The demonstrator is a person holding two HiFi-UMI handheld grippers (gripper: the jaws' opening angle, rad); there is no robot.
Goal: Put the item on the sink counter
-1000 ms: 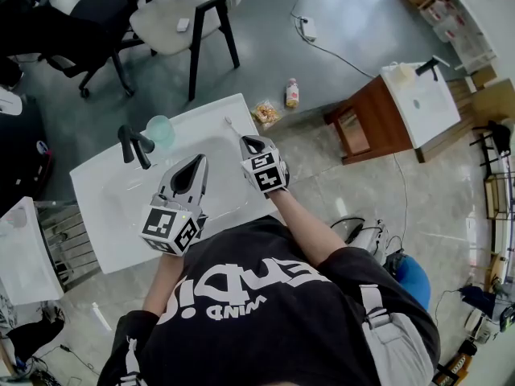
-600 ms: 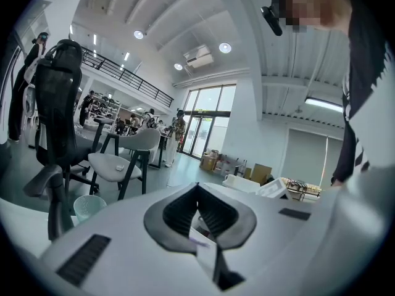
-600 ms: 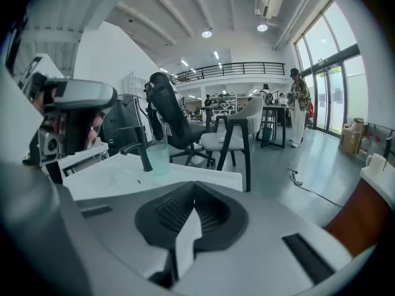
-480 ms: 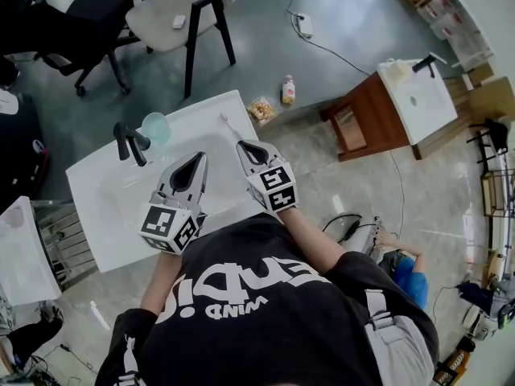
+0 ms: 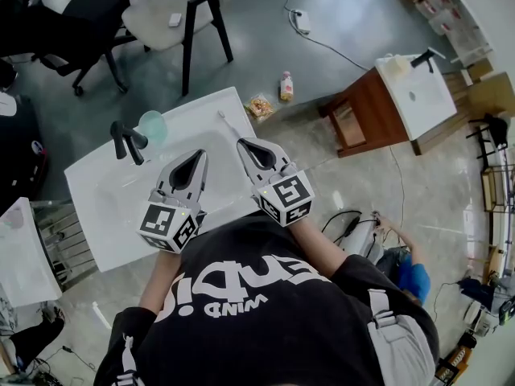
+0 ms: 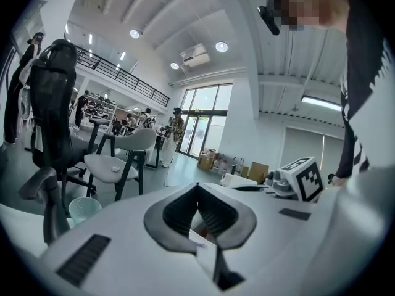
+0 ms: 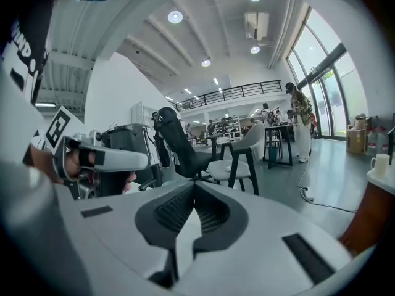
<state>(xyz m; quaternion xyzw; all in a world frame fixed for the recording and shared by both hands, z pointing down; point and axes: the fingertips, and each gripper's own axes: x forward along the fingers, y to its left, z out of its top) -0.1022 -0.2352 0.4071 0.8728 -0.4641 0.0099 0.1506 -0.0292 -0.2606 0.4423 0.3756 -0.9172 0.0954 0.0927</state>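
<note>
Sink counter unchanged; right hand-held gripper has drawn back, empty.

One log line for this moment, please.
left gripper: shut, empty | right gripper: shut, empty | toothbrush: lying on sink counter | cup: beside faucet

The left gripper and the right gripper are side by side above the sink counter, the left one over its basin. Ahead of the left gripper and to its left, a faucet stands on the counter, with a cup just beside it. Just ahead of the right gripper lies a thin item, perhaps a toothbrush, on the counter. Beyond the counter's edge, a packet and a bottle are on the floor, near each other. A chair stands farther ahead. Well apart to the right of the right gripper is a cabinet.
</note>
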